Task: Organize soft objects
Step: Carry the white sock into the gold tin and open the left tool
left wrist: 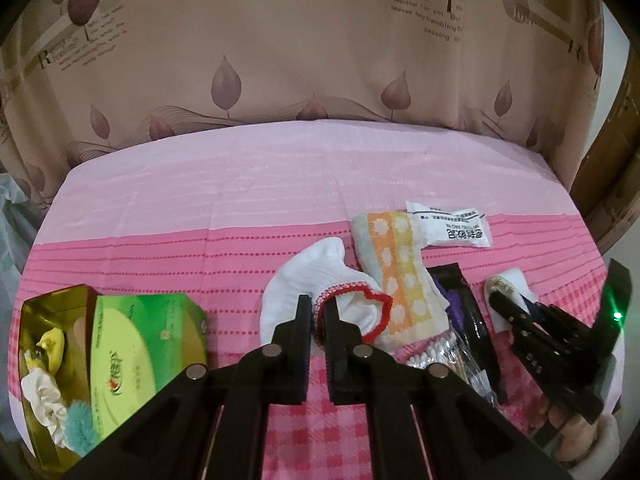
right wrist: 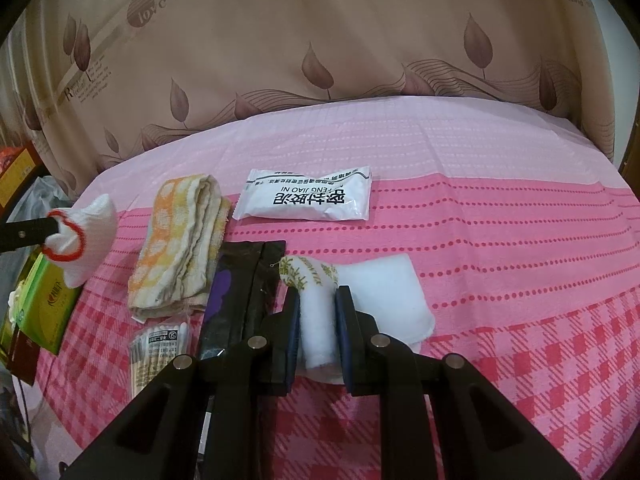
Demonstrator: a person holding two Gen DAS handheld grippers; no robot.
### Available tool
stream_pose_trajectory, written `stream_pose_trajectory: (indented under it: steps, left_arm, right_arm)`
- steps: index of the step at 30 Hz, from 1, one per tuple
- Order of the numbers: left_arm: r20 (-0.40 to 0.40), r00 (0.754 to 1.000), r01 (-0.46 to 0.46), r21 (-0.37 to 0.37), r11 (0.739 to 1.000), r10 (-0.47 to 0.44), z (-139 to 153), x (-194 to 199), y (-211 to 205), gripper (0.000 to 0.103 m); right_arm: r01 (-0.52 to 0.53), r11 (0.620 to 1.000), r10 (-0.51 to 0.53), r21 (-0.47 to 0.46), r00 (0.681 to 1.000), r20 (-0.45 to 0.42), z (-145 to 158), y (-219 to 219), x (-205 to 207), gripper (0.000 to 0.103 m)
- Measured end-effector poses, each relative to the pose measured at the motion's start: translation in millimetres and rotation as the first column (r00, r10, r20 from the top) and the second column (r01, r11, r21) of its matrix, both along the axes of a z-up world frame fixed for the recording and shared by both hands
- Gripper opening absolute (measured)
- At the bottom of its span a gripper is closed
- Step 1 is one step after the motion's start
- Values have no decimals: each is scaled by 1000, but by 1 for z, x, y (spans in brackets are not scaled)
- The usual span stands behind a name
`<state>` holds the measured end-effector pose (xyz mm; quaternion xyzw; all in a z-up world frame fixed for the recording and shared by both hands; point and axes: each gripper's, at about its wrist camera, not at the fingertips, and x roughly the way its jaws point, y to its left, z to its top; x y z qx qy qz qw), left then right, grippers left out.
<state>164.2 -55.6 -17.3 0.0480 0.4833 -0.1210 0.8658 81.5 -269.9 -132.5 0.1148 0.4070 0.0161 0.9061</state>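
The left gripper (left wrist: 317, 309) is clamping the white sock (left wrist: 308, 280) by its red cuff, lifting it clear, likely toward the box (left wrist: 48, 364) at left. The right gripper (right wrist: 318, 300) is squeezing the rolled white cloth (right wrist: 320, 320) near the black packet (right wrist: 240, 280).

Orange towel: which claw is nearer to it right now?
Left. The left claw grips the white glove's red cuff right beside the orange towel; the right claw clamps a white cloth beyond the black packet.
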Motion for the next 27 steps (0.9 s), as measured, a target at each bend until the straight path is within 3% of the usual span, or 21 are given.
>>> stream_pose_trajectory:
  steps: [14, 20, 27]
  left_arm:
    - [68, 997, -43, -15, 999, 44, 43, -26, 38, 5]
    - [113, 989, -97, -16, 995, 98, 68, -33, 74, 5]
    - [156, 971, -189, 31, 981, 182, 86, -32, 131, 5]
  right_arm:
    - [0, 1000, 0, -3, 1000, 0, 0, 0, 0, 16]
    - [1, 1000, -1, -3, 1000, 0, 0, 0, 0, 16]
    - [1, 1000, -1, -3, 1000, 0, 0, 0, 0, 16]
